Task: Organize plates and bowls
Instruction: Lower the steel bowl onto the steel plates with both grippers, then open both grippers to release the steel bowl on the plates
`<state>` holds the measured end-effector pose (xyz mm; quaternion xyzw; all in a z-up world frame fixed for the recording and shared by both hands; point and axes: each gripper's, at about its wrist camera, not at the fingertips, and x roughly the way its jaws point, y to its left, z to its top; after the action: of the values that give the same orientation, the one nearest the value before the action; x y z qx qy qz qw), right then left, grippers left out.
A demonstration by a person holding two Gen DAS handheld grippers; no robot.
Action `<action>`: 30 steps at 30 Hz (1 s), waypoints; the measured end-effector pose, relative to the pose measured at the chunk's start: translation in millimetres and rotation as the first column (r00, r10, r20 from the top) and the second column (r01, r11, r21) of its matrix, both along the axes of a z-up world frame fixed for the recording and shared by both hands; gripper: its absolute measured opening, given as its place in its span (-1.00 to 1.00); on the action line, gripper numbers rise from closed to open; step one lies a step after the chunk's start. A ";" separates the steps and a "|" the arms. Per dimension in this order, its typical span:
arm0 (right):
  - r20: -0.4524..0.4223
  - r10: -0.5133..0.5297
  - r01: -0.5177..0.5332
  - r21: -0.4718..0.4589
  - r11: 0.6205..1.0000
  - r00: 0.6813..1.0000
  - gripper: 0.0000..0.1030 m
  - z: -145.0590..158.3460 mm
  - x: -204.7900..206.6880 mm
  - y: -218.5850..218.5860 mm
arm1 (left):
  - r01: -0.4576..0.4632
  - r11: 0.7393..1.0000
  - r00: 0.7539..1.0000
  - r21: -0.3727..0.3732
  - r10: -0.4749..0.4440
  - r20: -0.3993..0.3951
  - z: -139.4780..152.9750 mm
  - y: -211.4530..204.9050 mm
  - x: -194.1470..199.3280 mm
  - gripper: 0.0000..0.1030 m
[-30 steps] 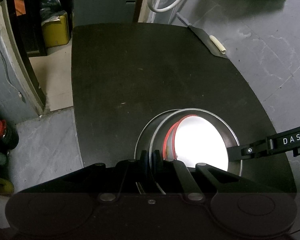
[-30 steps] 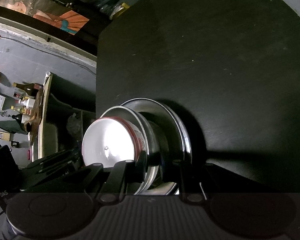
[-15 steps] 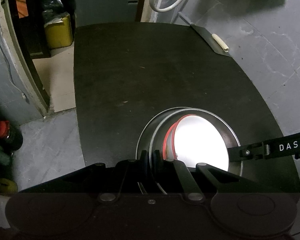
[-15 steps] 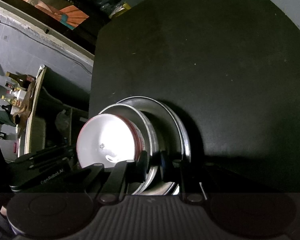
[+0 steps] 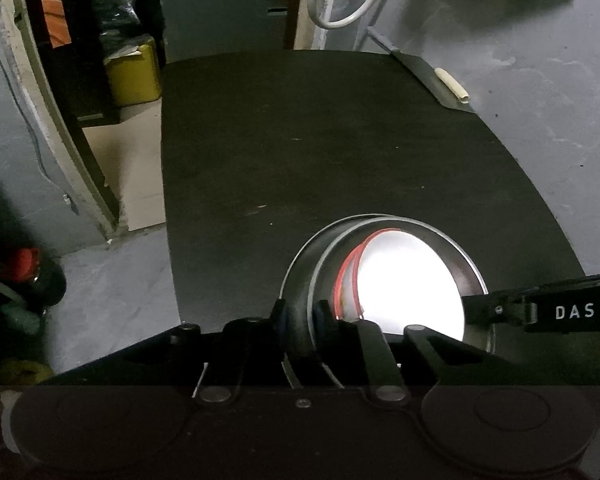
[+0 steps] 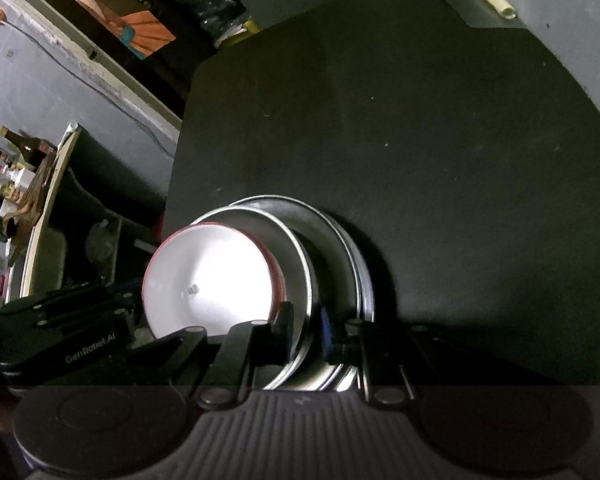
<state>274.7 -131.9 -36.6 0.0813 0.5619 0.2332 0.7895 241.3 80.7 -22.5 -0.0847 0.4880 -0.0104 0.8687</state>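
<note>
Room: grey marbled floor (image 5: 540,128), a dark doorway at the left of the left wrist view, dim light throughout.

Table (image 5: 340,140): black, matt top, rounded corners; the largest item, filling the middle of both views. Bare apart from the stack at its near edge.

Yellow container (image 5: 134,74): on the floor beyond the table's far left corner, beside the doorway.

White cable loop (image 5: 342,4): hanging by the wall past the table's far edge.

Grey flat strip (image 5: 432,76): off the far right corner of the table, with a small cream roll (image 5: 452,85) lying on it.

Steel plate (image 6: 352,248): outermost of the nested stack, at the near edge of the table.

Steel bowl (image 6: 296,248): seated inside the plate, its rim standing up above the plate's.

White bowl (image 6: 208,276): red-rimmed, nested inside the steel bowl, glaring under the light; a small dark mark at its centre.

Right gripper (image 6: 306,330): pressed onto the steel bowl's rim on the near side in its own view, one finger inside the rim, one outside. It enters the left wrist view from the right, lettered "DAS".

Left gripper (image 5: 300,318): astride the steel bowl's wall on the opposite side, its jaws opening, the wall between them with slight gaps at the pads.

Bottles (image 6: 24,148): small, crowded on a shelf at the far left of the right wrist view.
</note>
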 end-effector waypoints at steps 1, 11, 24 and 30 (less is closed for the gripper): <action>0.006 -0.001 0.001 -0.001 1.000 1.000 -0.62 0.6 -0.8 0.3 | -0.002 1.000 1.000 0.001 0.002 -0.002 -0.2 0.5 -0.5 -0.65; 0.043 -0.028 0.029 -0.031 0.999 0.999 -0.38 0.5 -6.7 -2.4 | -0.031 0.999 1.000 0.035 0.031 -0.002 2.8 2.1 -3.8 -0.27; 0.102 -0.047 0.054 -0.069 0.996 0.994 0.12 6.2 -16.7 -6.6 | -0.053 0.994 0.998 0.097 0.051 0.023 6.7 2.9 -8.8 0.30; 0.110 -0.014 0.020 -0.050 0.999 0.994 0.35 8.6 -21.9 -1.1 | -0.049 0.990 0.998 0.132 0.045 0.032 9.1 -0.6 -10.0 0.39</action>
<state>252.9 -132.9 -28.0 0.0530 0.5228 0.2160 0.8229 231.3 80.1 -13.4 -0.0380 0.4729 0.0415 0.8793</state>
